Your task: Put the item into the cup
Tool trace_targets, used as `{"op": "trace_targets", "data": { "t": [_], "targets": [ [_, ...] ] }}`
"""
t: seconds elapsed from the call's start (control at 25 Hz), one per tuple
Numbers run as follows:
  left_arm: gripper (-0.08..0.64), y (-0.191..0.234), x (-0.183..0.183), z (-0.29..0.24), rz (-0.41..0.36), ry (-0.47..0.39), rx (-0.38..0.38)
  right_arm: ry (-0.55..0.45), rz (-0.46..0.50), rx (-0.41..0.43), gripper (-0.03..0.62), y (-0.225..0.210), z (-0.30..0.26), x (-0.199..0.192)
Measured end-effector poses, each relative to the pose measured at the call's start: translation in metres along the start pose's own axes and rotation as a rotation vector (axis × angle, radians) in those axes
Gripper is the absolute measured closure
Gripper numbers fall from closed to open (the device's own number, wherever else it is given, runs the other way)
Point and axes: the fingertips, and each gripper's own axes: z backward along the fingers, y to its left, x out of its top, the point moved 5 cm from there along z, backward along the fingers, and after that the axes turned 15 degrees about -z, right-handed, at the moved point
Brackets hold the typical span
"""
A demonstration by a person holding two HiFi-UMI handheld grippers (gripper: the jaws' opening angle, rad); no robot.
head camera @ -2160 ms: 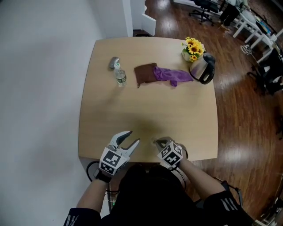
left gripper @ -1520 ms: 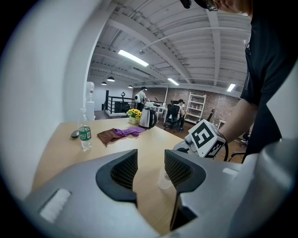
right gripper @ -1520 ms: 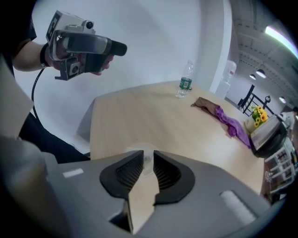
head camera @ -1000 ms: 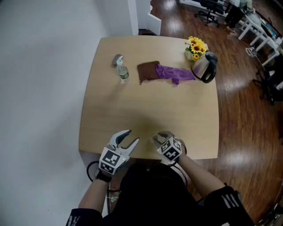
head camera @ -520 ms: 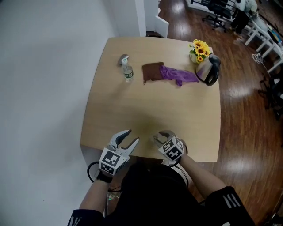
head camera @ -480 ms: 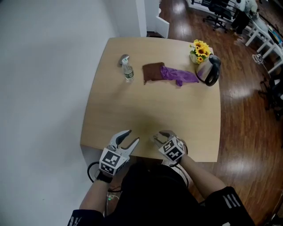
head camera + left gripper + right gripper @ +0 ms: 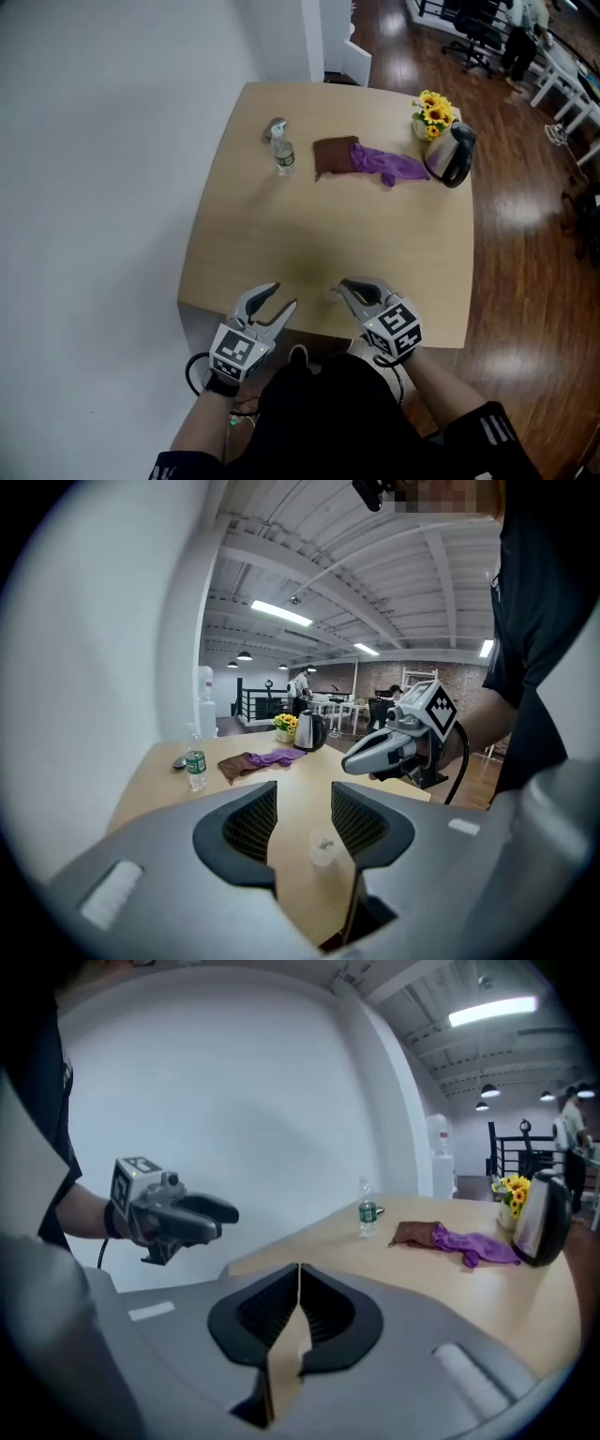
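Facing the cup [image 7: 322, 847] head-on, the left gripper [image 7: 285, 294] holds its jaws spread. The small clear cup stands upright on the counter [image 7: 328, 225] just beyond the gap between them, near the middle of the near edge. A small pale object appears to lie inside the cup; its identity cannot be resolved. The right gripper [image 7: 347, 287] hangs just right of the cup, its jaws closing, all but pressed together with nothing between them. Both grippers are near the cup, but only the left is aligned with it.

The counter is smooth pale wood. A bottle [image 7: 284, 157], brown cloth [image 7: 335, 156], purple cloth [image 7: 389, 165], kettle [image 7: 453, 156] and sunflowers [image 7: 433, 111] sit well apart, toward the far edge. A white wall [image 7: 94, 187] lies left, a dark wood floor [image 7: 525, 234] right.
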Motion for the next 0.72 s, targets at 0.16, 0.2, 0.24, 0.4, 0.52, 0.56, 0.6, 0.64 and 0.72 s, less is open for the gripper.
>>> {"op": "trace_targets", "data": {
  "t": [0.16, 0.2, 0.24, 0.4, 0.52, 0.56, 0.6, 0.64, 0.72],
  "targets": [
    [0.385, -0.005, 0.01, 0.013, -0.014, -0.041, -0.012, -0.114, -0.049, 0.058, 0.584, 0.027, 0.027, 0.017],
    [0.383, -0.007, 0.013, 0.018, -0.023, -0.054, -0.02, -0.137, -0.06, 0.069, 0.584, 0.035, 0.034, 0.018],
    [0.385, -0.011, 0.016, 0.024, -0.032, -0.068, -0.029, -0.159, -0.069, 0.074, 0.584, 0.044, 0.041, 0.019],
    [0.383, -0.028, 0.021, 0.056, -0.062, -0.119, -0.06, -0.237, -0.089, 0.062, 0.584, 0.084, 0.069, 0.014],
    [0.385, -0.042, 0.014, 0.088, -0.08, -0.139, -0.087, -0.288, -0.102, 0.022, 0.584, 0.118, 0.089, 0.004],
    [0.383, -0.047, 0.011, 0.1, -0.082, -0.144, -0.098, -0.306, -0.106, 0.008, 0.584, 0.129, 0.095, 0.0],
    [0.384, -0.052, 0.008, 0.112, -0.086, -0.15, -0.109, -0.324, -0.111, -0.006, 0.584, 0.141, 0.102, -0.005],
    [0.383, -0.058, 0.007, 0.126, -0.092, -0.157, -0.118, -0.34, -0.117, -0.02, 0.584, 0.153, 0.109, -0.011],
    [0.383, -0.071, 0.004, 0.153, -0.104, -0.168, -0.133, -0.367, -0.129, -0.045, 0.584, 0.177, 0.124, -0.023]
  ]
}}
